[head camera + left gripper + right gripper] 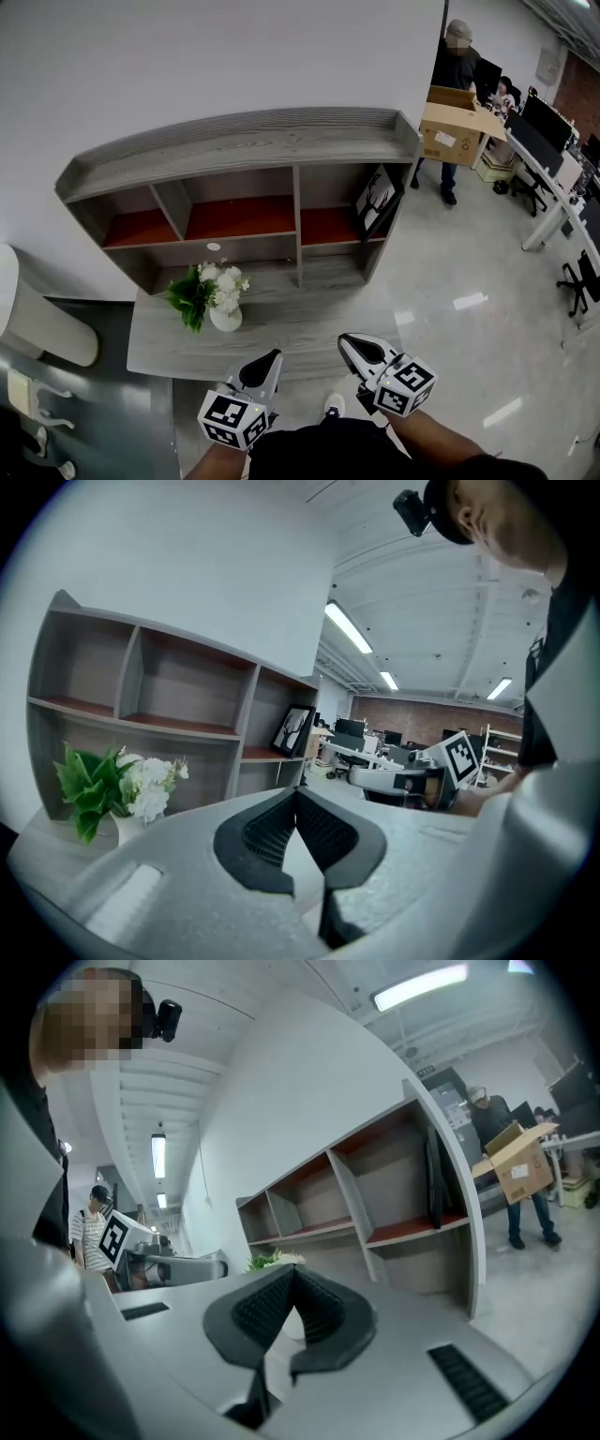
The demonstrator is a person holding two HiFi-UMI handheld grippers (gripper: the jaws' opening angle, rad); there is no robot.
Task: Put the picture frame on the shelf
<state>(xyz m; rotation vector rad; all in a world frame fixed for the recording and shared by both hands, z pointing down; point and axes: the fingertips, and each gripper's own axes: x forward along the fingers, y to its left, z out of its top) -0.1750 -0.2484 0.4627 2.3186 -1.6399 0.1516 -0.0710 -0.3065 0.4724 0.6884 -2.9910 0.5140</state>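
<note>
The black picture frame [377, 200] with a tree print leans upright in the right compartment of the grey wooden shelf [244, 141], on its red board. It also shows in the left gripper view [293, 729] and, edge-on, in the right gripper view [434, 1180]. My left gripper [273, 355] and right gripper [344, 340] hang side by side near my body, in front of the shelf's low base, well short of the frame. Both are shut, with the pads meeting and nothing between them [296, 790] [292, 1269].
A white vase of white flowers and green leaves [214, 295] stands on the shelf's low front ledge, left of centre. A person carrying a cardboard box [454, 127] stands at the back right. Desks with monitors [544, 131] and chairs line the right side. Shiny floor lies to the right.
</note>
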